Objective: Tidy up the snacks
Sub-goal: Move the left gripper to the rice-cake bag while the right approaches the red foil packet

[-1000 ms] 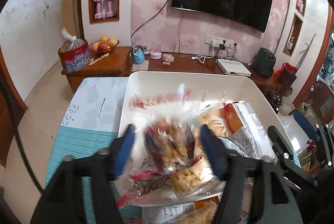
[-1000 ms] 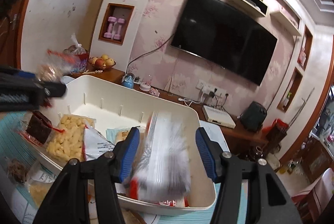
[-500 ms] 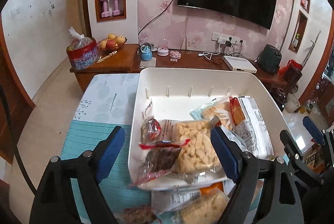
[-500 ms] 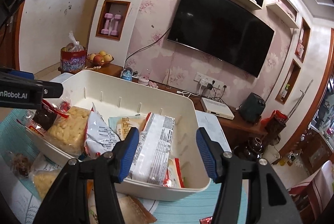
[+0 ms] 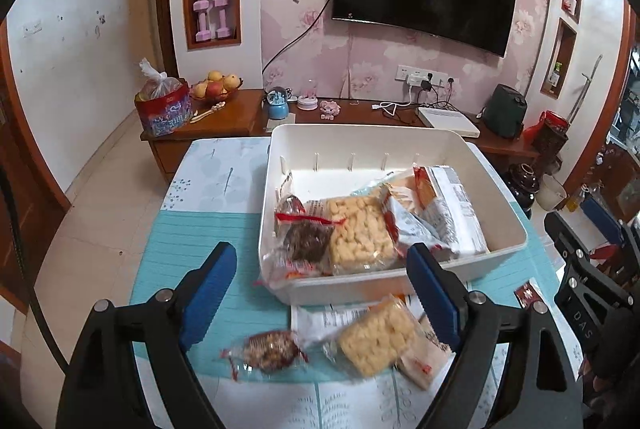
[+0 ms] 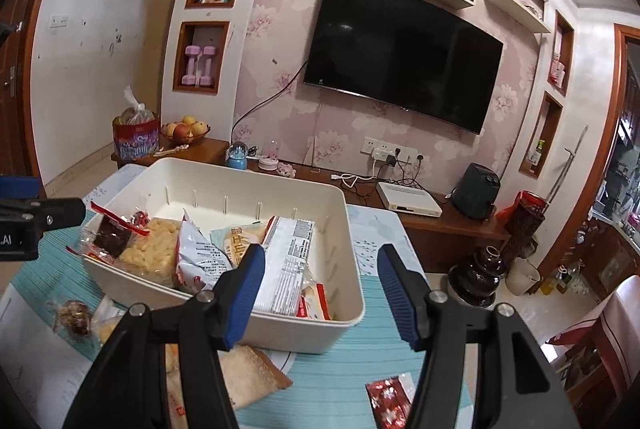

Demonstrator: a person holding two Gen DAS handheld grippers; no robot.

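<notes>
A white bin (image 5: 360, 131) stands on the teal mat (image 5: 188, 249) and holds several snack packets. Among them are a yellow puffed packet (image 5: 358, 235), a dark red-trimmed one (image 5: 306, 241) and a white packet (image 5: 454, 209). My left gripper (image 5: 320, 261) hovers before the bin's front wall, its jaws opening, with nothing between them. Below it on the table lie a dark round snack (image 5: 272, 349) and another yellow puffed packet (image 5: 376, 341). My right gripper (image 6: 320, 261) hangs over the bin's (image 6: 248, 169) near right corner, its jaws opening and empty. A red packet (image 6: 388, 397) lies near it.
A tan cracker packet (image 6: 248, 369) lies in front of the bin. Behind the table runs a wooden sideboard (image 5: 232, 117) with a fruit bowl (image 5: 216, 87), a red bag (image 5: 164, 109) and a white box (image 5: 448, 117). A brown pot (image 6: 476, 277) stands on the floor at the right.
Both grippers let their packets go into the bin and drew back and up. The left jaws stand wider, and loose snacks in front of the bin have come into view.
</notes>
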